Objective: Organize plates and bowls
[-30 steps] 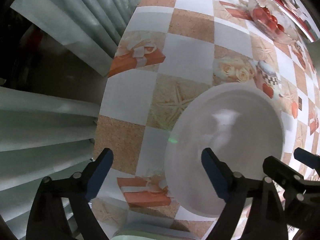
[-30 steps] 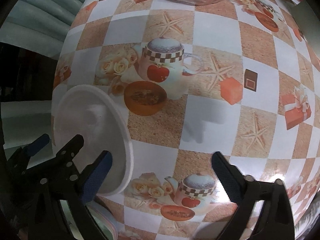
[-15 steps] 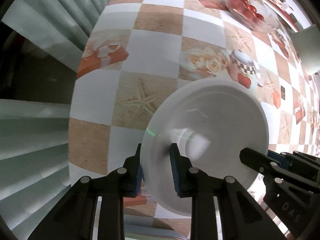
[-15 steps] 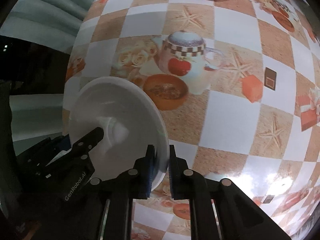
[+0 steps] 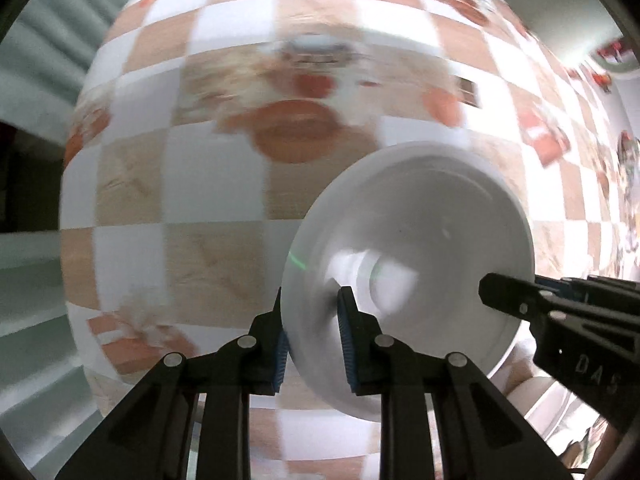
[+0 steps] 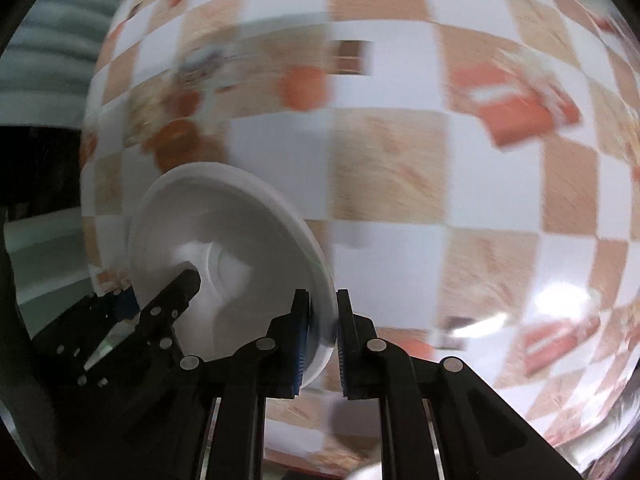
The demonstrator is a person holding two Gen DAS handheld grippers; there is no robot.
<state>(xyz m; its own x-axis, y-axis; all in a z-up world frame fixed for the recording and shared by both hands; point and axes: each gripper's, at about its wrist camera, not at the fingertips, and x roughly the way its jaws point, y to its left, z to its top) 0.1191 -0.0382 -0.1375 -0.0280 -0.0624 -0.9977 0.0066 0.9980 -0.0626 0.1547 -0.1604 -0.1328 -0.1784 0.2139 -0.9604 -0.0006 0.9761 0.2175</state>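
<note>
Left wrist: bowl (image 5: 432, 216) between jaws.

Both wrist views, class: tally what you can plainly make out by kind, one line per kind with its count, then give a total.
White plate, held at opposite rims by both grippers: 1
Grippers, left gripper and right gripper: 2
Checkered tablecloth, blurred: 1
Total: 4
</note>
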